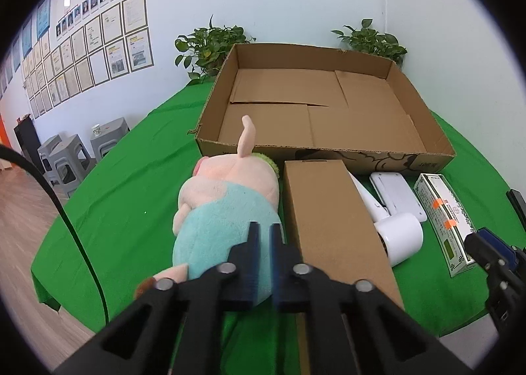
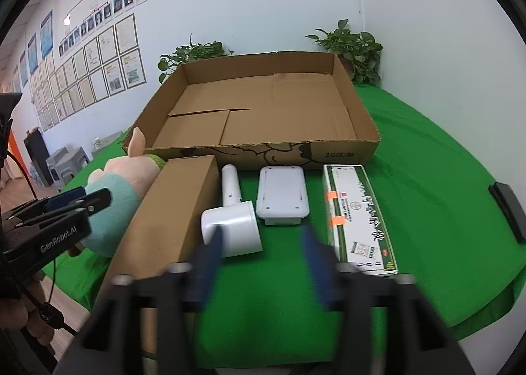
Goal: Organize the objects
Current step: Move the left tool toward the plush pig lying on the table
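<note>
A plush pig (image 1: 227,207) in a teal shirt lies on the green cloth, left of a long brown carton (image 1: 332,223). My left gripper (image 1: 264,230) is shut with nothing in it, its tips over the pig's teal body. To the right lie a white hair dryer (image 2: 233,223), a flat white device (image 2: 282,192) and a white-and-green medicine box (image 2: 358,220). My right gripper (image 2: 262,237) is blurred, its fingers standing wide apart over the cloth between the dryer head and the medicine box, holding nothing. Behind them stands a big open cardboard tray (image 2: 345,149).
A black flat object (image 2: 508,210) lies at the table's right edge. Two potted plants (image 1: 210,46) stand behind the tray against the wall. Grey stools (image 1: 69,161) stand on the floor to the left. A black cable (image 1: 79,243) hangs past the table's left edge.
</note>
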`<action>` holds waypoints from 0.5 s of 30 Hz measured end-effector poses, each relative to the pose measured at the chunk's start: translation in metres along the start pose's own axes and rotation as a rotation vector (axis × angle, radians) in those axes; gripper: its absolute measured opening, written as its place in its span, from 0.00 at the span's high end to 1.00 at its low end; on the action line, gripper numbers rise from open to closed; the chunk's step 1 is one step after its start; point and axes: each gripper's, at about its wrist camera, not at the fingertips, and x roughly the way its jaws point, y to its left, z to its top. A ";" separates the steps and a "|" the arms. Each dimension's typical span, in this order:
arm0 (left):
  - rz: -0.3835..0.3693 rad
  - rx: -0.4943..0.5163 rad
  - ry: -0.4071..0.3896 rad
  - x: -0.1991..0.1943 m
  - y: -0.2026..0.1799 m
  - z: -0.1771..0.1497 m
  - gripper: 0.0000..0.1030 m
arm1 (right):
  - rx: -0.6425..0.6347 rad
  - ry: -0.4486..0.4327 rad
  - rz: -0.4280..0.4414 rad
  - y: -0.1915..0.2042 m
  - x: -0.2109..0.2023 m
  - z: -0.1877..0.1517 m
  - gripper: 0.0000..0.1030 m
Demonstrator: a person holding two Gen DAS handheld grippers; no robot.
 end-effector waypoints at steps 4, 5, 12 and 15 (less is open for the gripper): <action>-0.029 -0.030 -0.034 -0.006 0.005 0.000 0.95 | -0.013 -0.032 0.008 0.001 -0.003 0.002 0.87; -0.018 -0.029 -0.055 -0.009 0.003 0.000 0.83 | -0.014 -0.029 0.009 0.002 -0.002 0.002 0.86; -0.013 -0.013 -0.156 -0.026 0.003 0.001 0.01 | 0.056 -0.013 -0.022 -0.002 0.010 0.000 0.00; -0.039 -0.024 -0.119 -0.018 0.005 0.002 0.01 | 0.046 0.000 -0.015 0.002 0.014 0.000 0.00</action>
